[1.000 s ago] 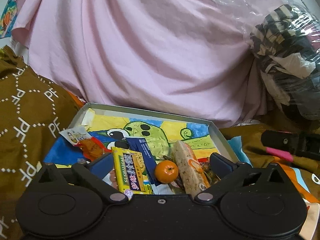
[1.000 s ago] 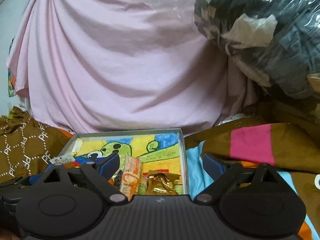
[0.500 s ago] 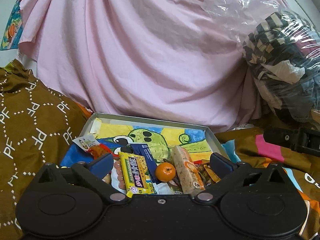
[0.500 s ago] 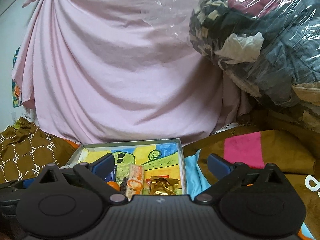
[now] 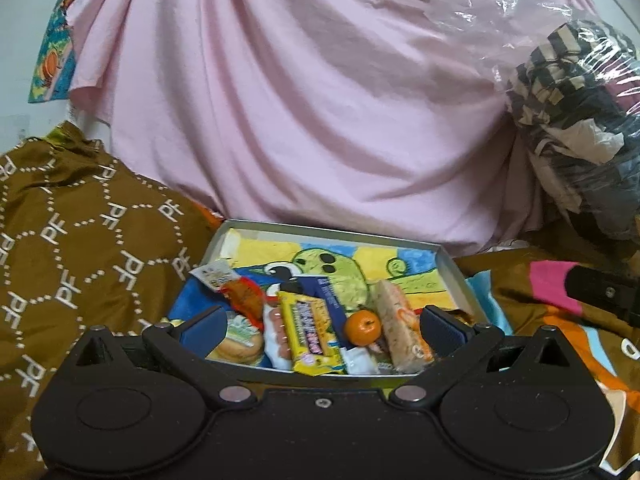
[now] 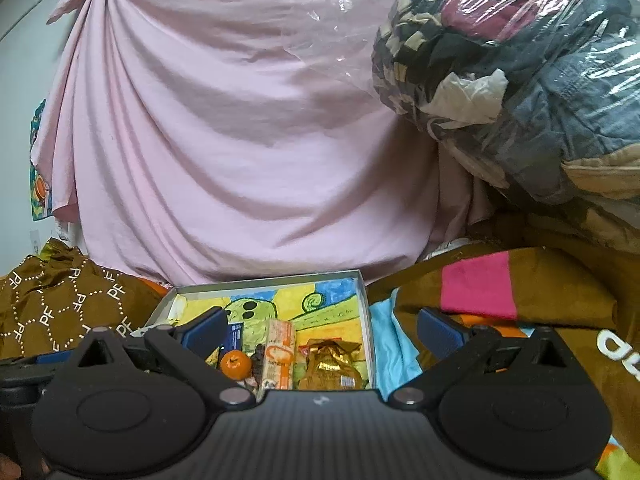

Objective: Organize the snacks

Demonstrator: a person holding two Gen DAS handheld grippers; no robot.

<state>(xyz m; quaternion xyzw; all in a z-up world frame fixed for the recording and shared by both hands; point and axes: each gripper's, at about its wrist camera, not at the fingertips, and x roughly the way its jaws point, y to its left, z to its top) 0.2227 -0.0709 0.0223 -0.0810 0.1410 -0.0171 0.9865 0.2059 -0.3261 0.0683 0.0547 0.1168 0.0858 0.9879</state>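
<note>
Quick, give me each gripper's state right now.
Left gripper: open, holding nothing, fingers spread above the snack tray.
Right gripper: open, holding nothing.

Background: draped pink sheet [image 5: 304,112]; brown blanket printed "PF" [image 5: 80,232] at left; clear plastic bag of clothes [image 6: 520,80] at upper right; colourful poster [image 5: 54,60] on the wall.

Matt pink cloth sheet [image 5: 304,120] hangs in soft folds; glossy clear plastic bag [image 6: 520,80] wraps bundled clothes; the shallow box [image 5: 456,276] looks like matt grey card; the yellow snack wrapper [image 5: 308,328] is shiny film, the gold packet [image 6: 332,364] crinkled foil
</note>
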